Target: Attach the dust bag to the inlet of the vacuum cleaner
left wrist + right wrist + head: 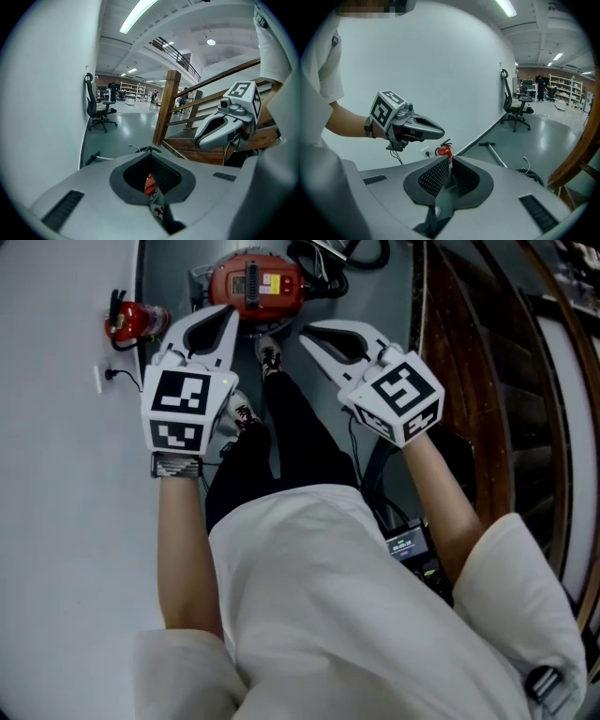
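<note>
The red vacuum cleaner (255,282) stands on the grey floor ahead of the person's feet, with a black hose (328,263) coiled beside it. No dust bag shows in any view. My left gripper (232,313) is held up in the air short of the vacuum, jaws shut and empty. My right gripper (305,332) hangs beside it at about the same height, also shut with nothing in it. In the left gripper view the shut tips (150,152) leave a slit that shows a bit of red. The right gripper view shows its tips (450,159) together.
A white wall (56,474) runs along the left with a red fire extinguisher (131,322) at its foot. A wooden stair railing (487,381) stands at the right. A vacuum wand (494,152) lies on the floor, and an office chair (101,112) stands further off.
</note>
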`<action>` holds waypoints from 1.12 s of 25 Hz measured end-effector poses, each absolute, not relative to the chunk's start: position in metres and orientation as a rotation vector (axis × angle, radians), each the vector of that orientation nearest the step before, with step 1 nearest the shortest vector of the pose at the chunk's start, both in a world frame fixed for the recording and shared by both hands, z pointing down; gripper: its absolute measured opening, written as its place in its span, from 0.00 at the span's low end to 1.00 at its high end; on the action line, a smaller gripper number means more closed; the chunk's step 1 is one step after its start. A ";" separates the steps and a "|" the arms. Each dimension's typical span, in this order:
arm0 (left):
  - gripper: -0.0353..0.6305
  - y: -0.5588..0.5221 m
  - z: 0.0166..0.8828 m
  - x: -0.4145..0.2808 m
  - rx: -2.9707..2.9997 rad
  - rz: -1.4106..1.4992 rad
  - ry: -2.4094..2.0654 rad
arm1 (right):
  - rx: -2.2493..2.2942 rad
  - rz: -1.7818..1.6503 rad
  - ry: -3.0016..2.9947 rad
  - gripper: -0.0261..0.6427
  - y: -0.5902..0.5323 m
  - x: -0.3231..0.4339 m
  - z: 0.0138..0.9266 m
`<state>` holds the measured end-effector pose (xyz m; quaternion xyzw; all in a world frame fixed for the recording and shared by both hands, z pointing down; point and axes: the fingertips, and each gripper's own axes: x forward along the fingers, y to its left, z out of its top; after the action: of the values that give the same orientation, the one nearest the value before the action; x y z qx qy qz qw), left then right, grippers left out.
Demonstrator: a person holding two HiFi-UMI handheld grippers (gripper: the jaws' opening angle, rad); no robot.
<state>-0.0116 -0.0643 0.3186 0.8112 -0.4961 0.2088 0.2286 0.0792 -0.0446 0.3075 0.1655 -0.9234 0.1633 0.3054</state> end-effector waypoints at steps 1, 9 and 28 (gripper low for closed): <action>0.06 -0.062 0.314 -0.011 2.234 0.572 -1.369 | 0.455 0.430 -2.450 0.11 -0.045 0.082 0.302; 0.06 -0.046 0.278 -0.010 2.268 0.542 -1.409 | 0.567 0.344 -2.501 0.11 -0.052 0.100 0.254; 0.06 -0.038 0.135 0.005 2.497 0.435 -1.452 | 0.806 0.050 -2.649 0.11 -0.057 0.105 0.101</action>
<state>0.0048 -0.0376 0.1353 0.8496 -0.4941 0.1481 0.1098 0.1047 -0.0566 0.1006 0.2859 -0.9401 0.0177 0.1851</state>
